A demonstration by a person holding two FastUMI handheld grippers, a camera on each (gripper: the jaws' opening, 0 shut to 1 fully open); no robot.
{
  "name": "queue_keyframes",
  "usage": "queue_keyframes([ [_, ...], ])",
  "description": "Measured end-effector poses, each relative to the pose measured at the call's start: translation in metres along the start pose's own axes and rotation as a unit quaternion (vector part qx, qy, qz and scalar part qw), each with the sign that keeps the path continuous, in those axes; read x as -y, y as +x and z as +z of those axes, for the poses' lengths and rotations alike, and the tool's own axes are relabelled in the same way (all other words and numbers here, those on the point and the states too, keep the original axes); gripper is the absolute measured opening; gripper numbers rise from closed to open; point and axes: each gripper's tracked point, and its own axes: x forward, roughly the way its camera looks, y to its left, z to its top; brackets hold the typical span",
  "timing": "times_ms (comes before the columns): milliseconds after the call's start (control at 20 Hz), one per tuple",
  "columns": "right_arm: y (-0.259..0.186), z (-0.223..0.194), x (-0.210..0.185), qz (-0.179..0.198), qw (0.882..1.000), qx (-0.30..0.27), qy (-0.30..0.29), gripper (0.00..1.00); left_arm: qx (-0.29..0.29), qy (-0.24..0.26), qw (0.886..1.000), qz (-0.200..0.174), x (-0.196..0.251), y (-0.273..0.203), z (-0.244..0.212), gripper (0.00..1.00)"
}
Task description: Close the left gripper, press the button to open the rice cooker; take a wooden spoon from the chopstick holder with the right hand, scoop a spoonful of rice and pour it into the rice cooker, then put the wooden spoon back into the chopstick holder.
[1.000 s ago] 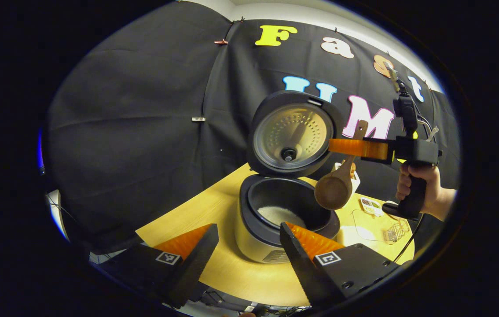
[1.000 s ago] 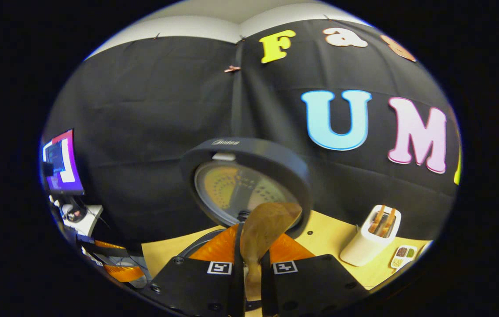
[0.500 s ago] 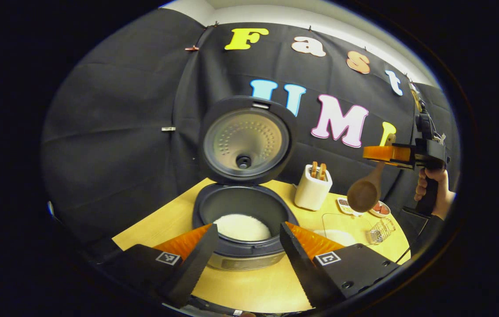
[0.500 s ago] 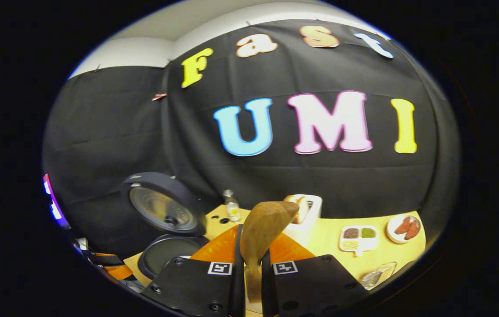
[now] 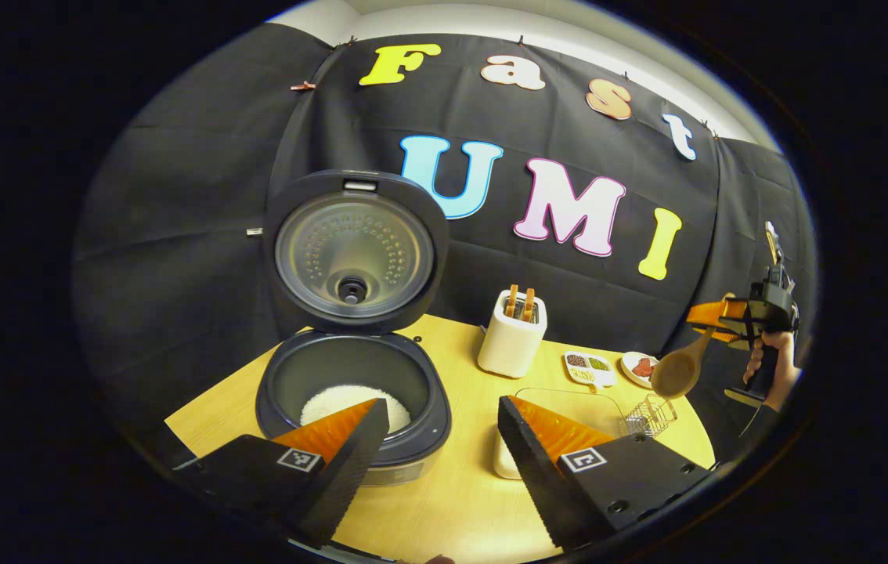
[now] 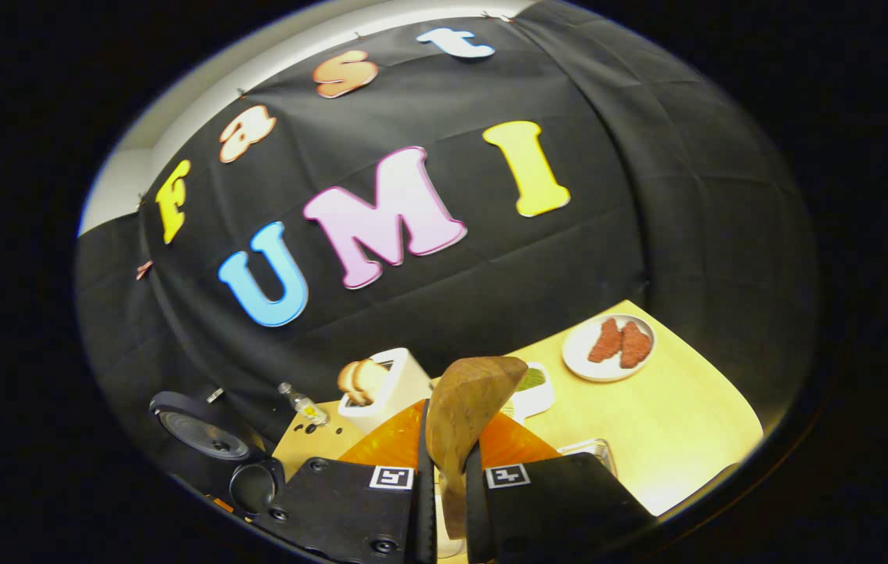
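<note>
Gripping the wooden spoon (image 6: 463,423), our right tool (image 6: 444,501) is clamped on it. Left tool (image 5: 436,439) gapes wide, holding nothing, w/ rice cooker (image 5: 350,376) lid up.

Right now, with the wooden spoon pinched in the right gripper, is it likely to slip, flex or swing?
The wooden spoon looks rigid, so it probably won't flex. The right gripper presses both fingers on its narrow handle with the bowl well beyond them, so it may pivot if bumped. In the left gripper view it hangs bowl-down, suggesting the bowl end is heavier.
</note>
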Motion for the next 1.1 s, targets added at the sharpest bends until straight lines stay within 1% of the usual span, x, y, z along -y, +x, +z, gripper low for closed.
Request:
queue_keyframes([
  [150, 0.011, 0.002, 0.055, -0.038, 0.999, 0.0, 0.02, 0.19, -0.003, 0.003, 1.0, 0.008, 0.016, 0.004, 0.003, 0.95],
  [250, 0.019, -0.004, 0.079, -0.05, 0.998, -0.006, 0.042, 0.19, -0.007, 0.006, 1.0, 0.016, 0.025, 0.004, 0.003, 0.95],
  [300, 0.023, -0.008, 0.087, -0.054, 0.997, -0.01, 0.049, 0.14, -0.008, 0.006, 1.0, 0.022, 0.028, 0.004, 0.003, 0.95],
  [350, 0.035, -0.012, 0.093, -0.057, 0.997, -0.016, 0.051, 0.19, -0.01, 0.006, 1.0, 0.028, 0.031, 0.002, 0.002, 0.95],
  [450, 0.044, -0.022, 0.108, -0.062, 0.997, -0.024, 0.047, 0.19, -0.014, 0.002, 0.999, 0.043, 0.036, -0.001, 0.001, 0.95],
  [750, 0.071, -0.047, 0.135, -0.076, 0.995, -0.046, 0.053, 0.19, -0.016, -0.003, 0.997, 0.073, 0.049, -0.008, 0.001, 0.95],
  [1100, 0.076, -0.093, 0.136, -0.083, 0.993, -0.079, 0.023, 0.19, -0.013, -0.011, 0.996, 0.092, 0.048, -0.016, 0.002, 0.95],
])
